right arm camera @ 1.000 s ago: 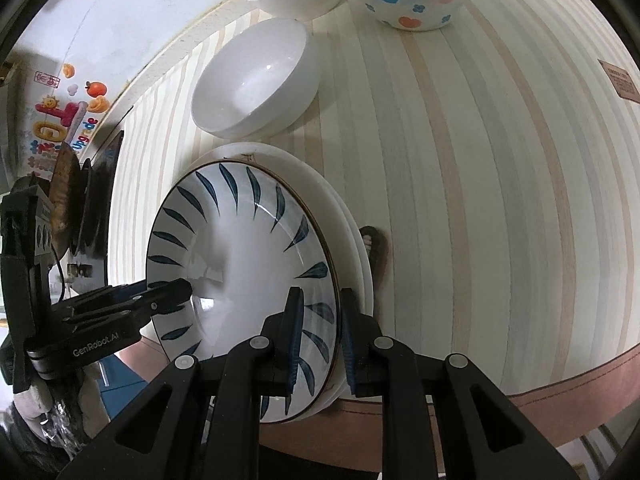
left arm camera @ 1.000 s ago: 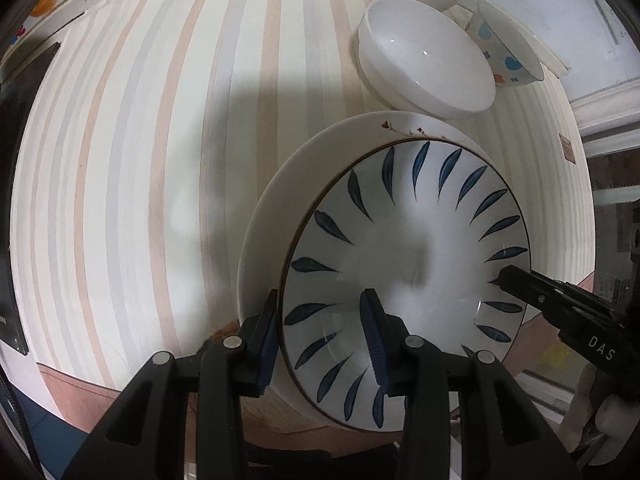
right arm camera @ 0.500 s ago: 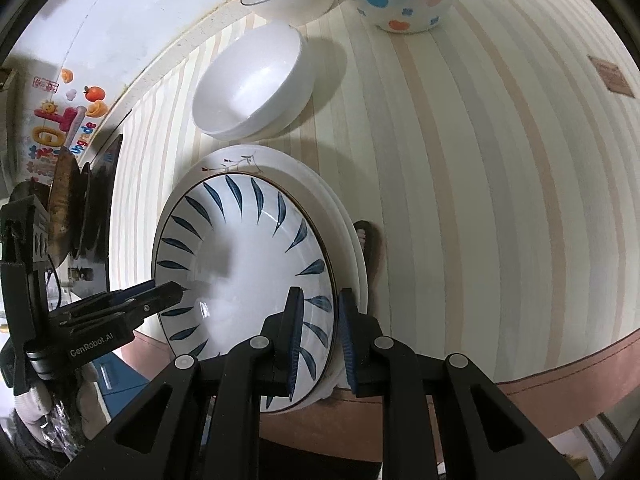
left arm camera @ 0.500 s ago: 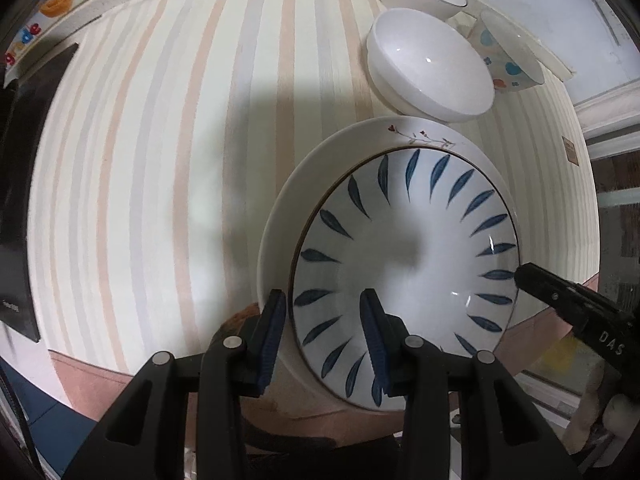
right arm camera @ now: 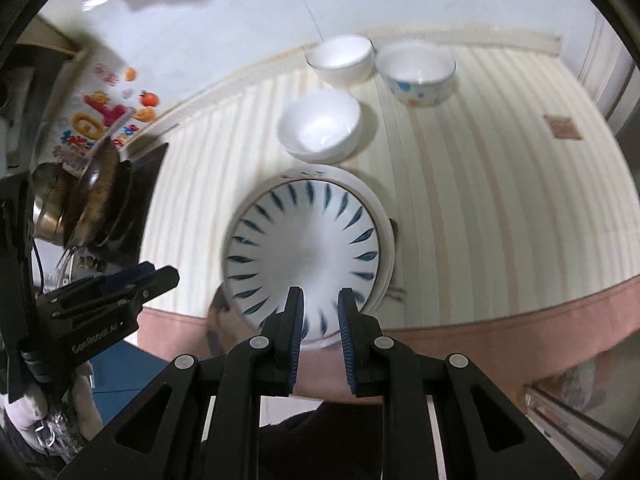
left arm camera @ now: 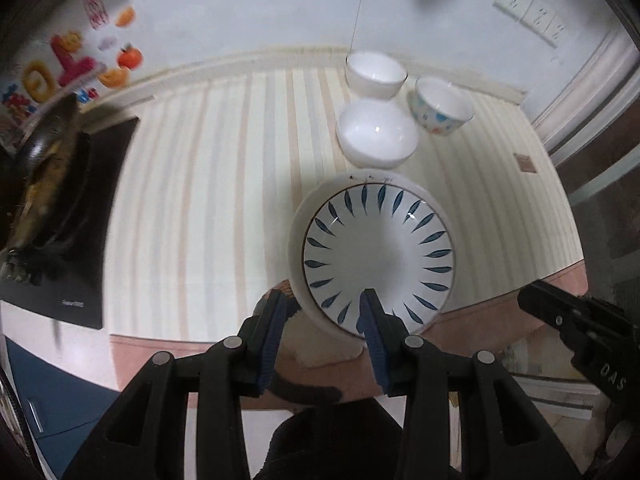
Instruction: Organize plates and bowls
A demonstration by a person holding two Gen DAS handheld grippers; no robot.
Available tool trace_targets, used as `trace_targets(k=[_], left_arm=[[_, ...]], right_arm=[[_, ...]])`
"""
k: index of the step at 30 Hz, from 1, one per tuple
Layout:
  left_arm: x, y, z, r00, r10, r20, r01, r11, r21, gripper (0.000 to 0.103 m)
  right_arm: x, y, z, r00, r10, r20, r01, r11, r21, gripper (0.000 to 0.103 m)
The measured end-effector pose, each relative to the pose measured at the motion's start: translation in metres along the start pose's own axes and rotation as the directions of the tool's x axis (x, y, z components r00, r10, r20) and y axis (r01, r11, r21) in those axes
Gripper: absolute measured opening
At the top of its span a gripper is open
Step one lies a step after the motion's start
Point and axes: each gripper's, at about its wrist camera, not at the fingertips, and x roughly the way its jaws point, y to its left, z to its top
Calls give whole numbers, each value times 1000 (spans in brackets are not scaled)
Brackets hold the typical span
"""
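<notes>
A blue-leaf plate (left arm camera: 378,256) (right arm camera: 304,256) lies stacked on a larger white plate (left arm camera: 298,232) (right arm camera: 382,216) at the striped table's front edge. My left gripper (left arm camera: 322,304) is open and raised above the stack's near rim, holding nothing. My right gripper (right arm camera: 320,300) is open with a narrow gap, also above the near rim and empty. Behind the plates sit a plain white bowl (left arm camera: 376,136) (right arm camera: 320,126), a white bowl with a dark rim (left arm camera: 376,74) (right arm camera: 340,58) and a spotted bowl (left arm camera: 440,108) (right arm camera: 418,72).
A black induction cooker (left arm camera: 80,216) with a dark pan (right arm camera: 96,196) stands at the table's left. The wall runs behind the bowls. The table's pink front edge (right arm camera: 500,312) lies just below the plates. A small brown tag (right arm camera: 562,127) lies at the right.
Both grippers have opened off the plate stack and pulled back and upward. The stack now rests on the table, and far more of the room shows.
</notes>
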Motion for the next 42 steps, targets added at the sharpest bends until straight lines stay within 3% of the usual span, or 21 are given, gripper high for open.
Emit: trace_targets(k=[8,14,21,24,26,28,30,37,42], left_arm=[[-47,-6,-36,996,-25,83,22,999,35,36],[-68,-15,-57,995,-31,96,26,998,49,36],[-65,-24,-58,996,-32,86,29,999,36,37],[-53,-32,-43,996,-24,83,22,1000,22,37],[-38,-36,-26,997,-57,56,57,998,-2,38],[-22,-39,-8,996,-77,41,78,997,-27,39],[1,-37,16,997,-75,30,76,995,-61,39],[97,-17,106,998,-46,-48,36,982,-187,39],[167,-7,156,988,-78,-130,44,968,-248,39]], right_arm=[[-69,32,-55,998,-7,67,9,1000,-30,21],[-106,45,-94,995,-7,97,11,999,-42,21],[-123,43,-104,994,39,98,-34,998,-52,21],[-116,33,-90,994,54,95,-50,998,-49,21],[-103,23,-72,996,58,73,-55,998,-42,25],[-90,12,-53,997,65,51,-64,998,-30,38],[-74,3,-28,997,64,40,-62,997,-36,44],[12,-38,76,995,91,-33,-91,996,-4,45],[94,-61,147,988,105,-113,-105,994,12,45]])
